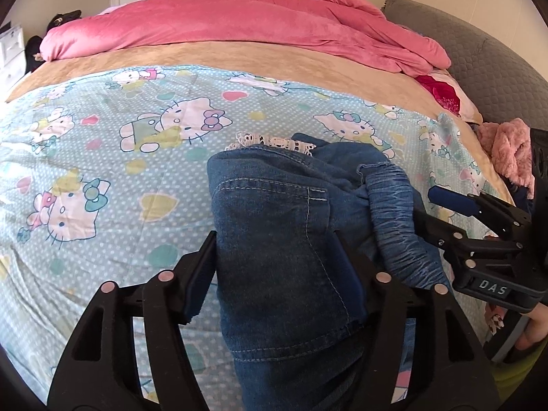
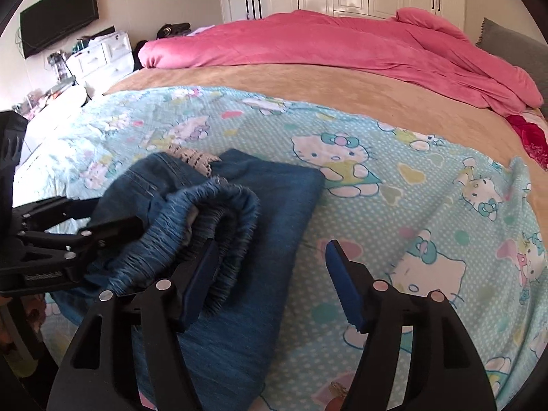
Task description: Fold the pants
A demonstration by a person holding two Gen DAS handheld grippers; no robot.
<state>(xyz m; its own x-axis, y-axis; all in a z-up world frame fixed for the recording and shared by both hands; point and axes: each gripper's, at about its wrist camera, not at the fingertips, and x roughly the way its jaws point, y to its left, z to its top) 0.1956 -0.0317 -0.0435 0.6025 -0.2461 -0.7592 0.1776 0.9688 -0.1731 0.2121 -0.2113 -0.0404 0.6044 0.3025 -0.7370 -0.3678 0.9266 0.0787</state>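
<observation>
Left wrist: both tongs [image 1: 274,257] [image 2: 270,274] open over pants [image 1: 284,239].

Folded blue denim pants [image 2: 260,198] lie on a cartoon-cat print sheet [image 2: 428,205]. The elastic waistband [image 2: 219,212] rests on top in a loop. The right gripper [image 2: 274,281] stands with jaws apart; its left pad [image 2: 200,281] touches the waistband. The left gripper [image 2: 113,219] enters from the left beside the waistband. A pink duvet [image 2: 325,44] lies behind.
</observation>
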